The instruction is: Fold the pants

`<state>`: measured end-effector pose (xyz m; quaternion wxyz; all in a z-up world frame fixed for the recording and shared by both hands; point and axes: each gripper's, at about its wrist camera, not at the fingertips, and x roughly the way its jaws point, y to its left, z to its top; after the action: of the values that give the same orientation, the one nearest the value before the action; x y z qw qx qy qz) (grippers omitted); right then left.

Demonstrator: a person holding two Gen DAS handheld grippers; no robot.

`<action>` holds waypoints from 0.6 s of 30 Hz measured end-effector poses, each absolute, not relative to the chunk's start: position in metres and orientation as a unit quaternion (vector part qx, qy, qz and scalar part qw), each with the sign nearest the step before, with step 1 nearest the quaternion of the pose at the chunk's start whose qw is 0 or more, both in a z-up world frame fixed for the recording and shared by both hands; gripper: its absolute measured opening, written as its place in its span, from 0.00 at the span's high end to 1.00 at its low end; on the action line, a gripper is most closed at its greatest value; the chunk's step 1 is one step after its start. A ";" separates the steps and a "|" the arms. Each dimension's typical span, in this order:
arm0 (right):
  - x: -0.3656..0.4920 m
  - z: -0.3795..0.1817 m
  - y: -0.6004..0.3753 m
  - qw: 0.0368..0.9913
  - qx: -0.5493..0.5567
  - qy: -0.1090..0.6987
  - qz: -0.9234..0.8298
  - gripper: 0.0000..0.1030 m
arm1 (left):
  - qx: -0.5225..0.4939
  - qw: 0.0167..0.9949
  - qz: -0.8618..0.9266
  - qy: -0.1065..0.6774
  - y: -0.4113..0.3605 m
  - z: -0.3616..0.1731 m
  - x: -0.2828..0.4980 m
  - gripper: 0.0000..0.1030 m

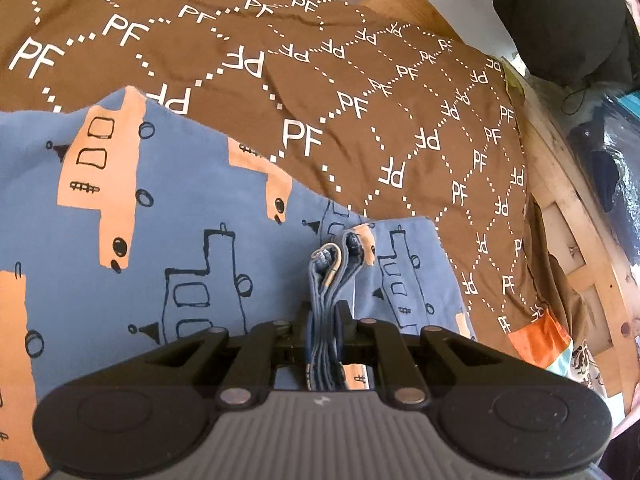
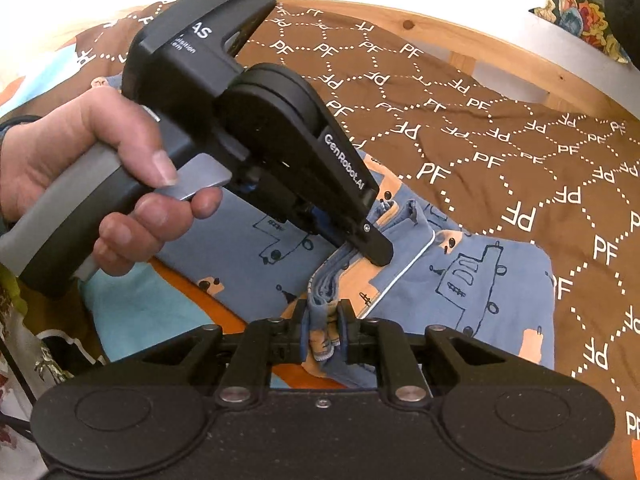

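Blue cotton pants [image 1: 168, 216] printed with orange and outlined trucks lie on a brown quilted bedspread [image 1: 360, 128] lettered "PF", near its wooden-framed edge. Left gripper [image 1: 326, 320] is clamped on a bunched stack of hem layers; right gripper [image 2: 325, 326] likewise pinches a gathered fold just beside it, both at the pants' near end. A hand [image 2: 100, 184] holds the left tool's grey handle. Step, as judged: carrying a fold across. Next move likely calls for laying both edges down aligned on the pants' body, then letting go.
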<state>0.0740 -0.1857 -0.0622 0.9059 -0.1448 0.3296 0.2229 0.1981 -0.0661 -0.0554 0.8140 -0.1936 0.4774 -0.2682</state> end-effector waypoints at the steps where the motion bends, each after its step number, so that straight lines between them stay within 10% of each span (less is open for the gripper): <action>1: 0.073 -0.062 -0.185 0.906 -0.149 0.328 0.223 0.83 | -0.196 0.813 -0.268 0.478 -0.065 -0.056 0.198 0.88; 18: 0.070 -0.061 -0.185 0.909 -0.159 0.321 0.213 0.83 | -0.200 0.811 -0.267 0.481 -0.063 -0.055 0.197 0.88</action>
<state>0.0696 -0.1846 -0.0614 0.9090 -0.1591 0.3214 0.2125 0.1966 -0.0629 -0.0546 0.8107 -0.2003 0.4810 -0.2669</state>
